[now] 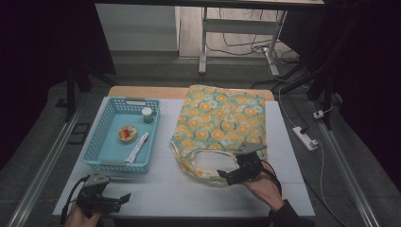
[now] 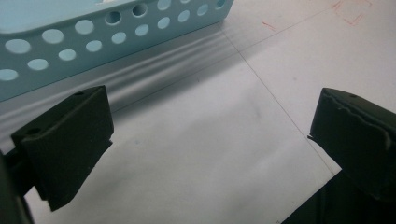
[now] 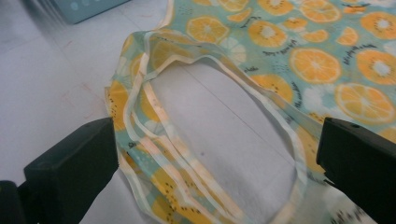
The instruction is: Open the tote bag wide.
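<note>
A: Your right gripper [image 1: 226, 176] hangs over the bag's [image 1: 222, 120] handle loop [image 3: 210, 140], jaws wide apart, nothing held. The bag lies flat on the table [image 1: 189, 194], right of the basket [image 1: 101, 142].

B: And your left gripper [image 1: 126, 197]?

A: Spread too, empty, near the basket's front wall. Lower the right one and pinch only the top strap, so the mouth opens.

B: Any writing?

A: None you can read; the jar [image 1: 147, 114] and tube [image 1: 137, 147] are too small.

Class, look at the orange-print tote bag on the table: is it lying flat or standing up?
Lying flat. The tote bag is spread on the table, its handles flat on the surface.
</note>
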A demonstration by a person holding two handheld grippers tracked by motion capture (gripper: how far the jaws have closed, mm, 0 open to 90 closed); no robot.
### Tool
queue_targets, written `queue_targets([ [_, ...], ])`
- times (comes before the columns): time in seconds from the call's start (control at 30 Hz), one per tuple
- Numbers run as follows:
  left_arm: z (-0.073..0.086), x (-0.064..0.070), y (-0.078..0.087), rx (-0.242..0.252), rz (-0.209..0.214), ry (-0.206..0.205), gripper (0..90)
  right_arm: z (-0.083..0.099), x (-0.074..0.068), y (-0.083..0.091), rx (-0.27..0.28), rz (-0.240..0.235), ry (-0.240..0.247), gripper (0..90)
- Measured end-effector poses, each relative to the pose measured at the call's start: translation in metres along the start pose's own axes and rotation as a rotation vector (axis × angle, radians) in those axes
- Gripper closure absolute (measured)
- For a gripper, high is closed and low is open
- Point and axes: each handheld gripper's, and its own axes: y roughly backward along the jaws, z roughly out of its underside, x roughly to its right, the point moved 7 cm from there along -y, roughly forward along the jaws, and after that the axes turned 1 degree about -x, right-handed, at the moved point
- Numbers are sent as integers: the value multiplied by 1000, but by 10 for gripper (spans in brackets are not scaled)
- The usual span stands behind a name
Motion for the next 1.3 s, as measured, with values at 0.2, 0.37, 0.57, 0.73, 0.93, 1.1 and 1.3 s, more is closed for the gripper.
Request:
queue_targets([
  [0.2,0,0,0,2,2,4,0,-6,-7,-14,-24,-37,34,0],
  [0.37,0,-1,0,2,3,8,0,-8,-7,-23,-40,-52,33,0],
  [0.57,0,-1,0,5,6,10,0,-8,-5,-31,-56,-55,32,0],
  [0.73,0,-1,1,5,8,7,0,-4,-10,-40,-89,-70,62,0],
  [0.93,0,-1,1,5,7,8,0,3,-17,-45,-121,-102,91,28],
  [1.1,0,-1,1,4,9,8,0,12,-16,-48,-153,-136,104,163],
  [1.3,0,-1,0,4,9,7,0,16,-14,-47,-169,-155,123,453],
])
